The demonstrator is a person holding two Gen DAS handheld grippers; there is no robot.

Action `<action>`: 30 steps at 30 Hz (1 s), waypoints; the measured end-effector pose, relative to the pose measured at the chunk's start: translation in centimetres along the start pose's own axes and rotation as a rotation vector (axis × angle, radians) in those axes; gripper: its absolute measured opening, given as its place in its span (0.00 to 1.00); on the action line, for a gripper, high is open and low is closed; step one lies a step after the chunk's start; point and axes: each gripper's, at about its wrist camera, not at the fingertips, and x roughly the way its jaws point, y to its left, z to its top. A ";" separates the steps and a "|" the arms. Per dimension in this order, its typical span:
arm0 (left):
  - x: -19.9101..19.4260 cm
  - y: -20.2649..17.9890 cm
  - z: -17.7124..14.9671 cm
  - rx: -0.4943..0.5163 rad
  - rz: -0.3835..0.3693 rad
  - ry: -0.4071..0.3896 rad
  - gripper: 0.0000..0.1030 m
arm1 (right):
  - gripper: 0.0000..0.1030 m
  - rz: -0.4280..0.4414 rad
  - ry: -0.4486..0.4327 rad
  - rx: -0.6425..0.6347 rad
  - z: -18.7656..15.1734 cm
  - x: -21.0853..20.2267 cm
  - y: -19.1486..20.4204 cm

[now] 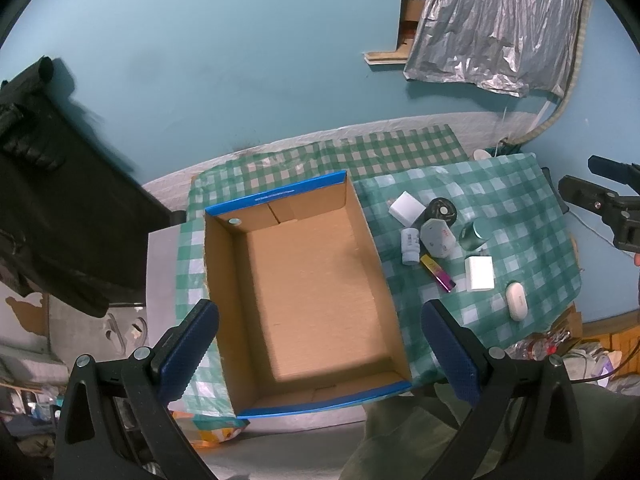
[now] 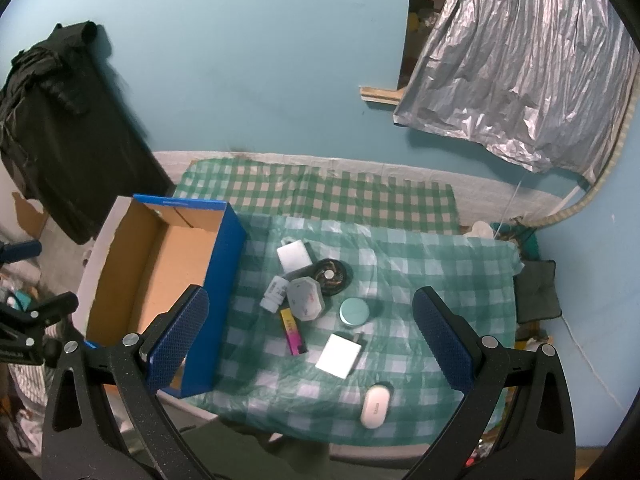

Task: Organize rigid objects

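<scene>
An empty cardboard box with a blue rim (image 1: 316, 280) (image 2: 160, 272) lies on the left of a green checked table. Right of it lie small objects: two white blocks (image 2: 340, 354) (image 2: 295, 256), a pill bottle (image 2: 275, 294), a grey hexagonal case (image 2: 306, 298), a dark round disc (image 2: 330, 276), a teal tin (image 2: 354, 312), a yellow-pink lighter (image 2: 292, 330) and a white oval case (image 2: 376, 406). My left gripper (image 1: 320, 356) is open above the box. My right gripper (image 2: 310, 340) is open above the objects, holding nothing.
A black garment (image 2: 60, 128) hangs on the blue wall at left. A silver foil sheet (image 2: 516, 72) hangs at upper right. A dark cushion (image 2: 536, 292) sits beyond the table's right edge. Clutter lies on the floor around.
</scene>
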 end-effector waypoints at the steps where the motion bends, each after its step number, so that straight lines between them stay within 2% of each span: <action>1: 0.0 0.1 0.0 0.001 0.000 0.000 0.99 | 0.99 0.000 0.002 0.002 -0.1 0.0 0.0; 13: 1.9 2.2 -1.3 -0.027 0.046 0.036 0.99 | 0.99 0.037 0.064 0.046 -1.2 2.3 -1.0; 17: 2.9 3.8 -2.4 -0.058 0.050 0.045 0.99 | 0.99 -0.010 0.099 0.057 -2.0 3.8 -2.5; 25: 6.2 6.6 -5.1 -0.069 0.097 0.085 0.99 | 0.98 -0.053 0.199 0.147 -6.0 8.4 -6.4; 30: 8.3 8.7 -6.9 -0.088 0.106 0.119 0.99 | 0.96 -0.042 0.271 0.198 -9.5 11.4 -8.0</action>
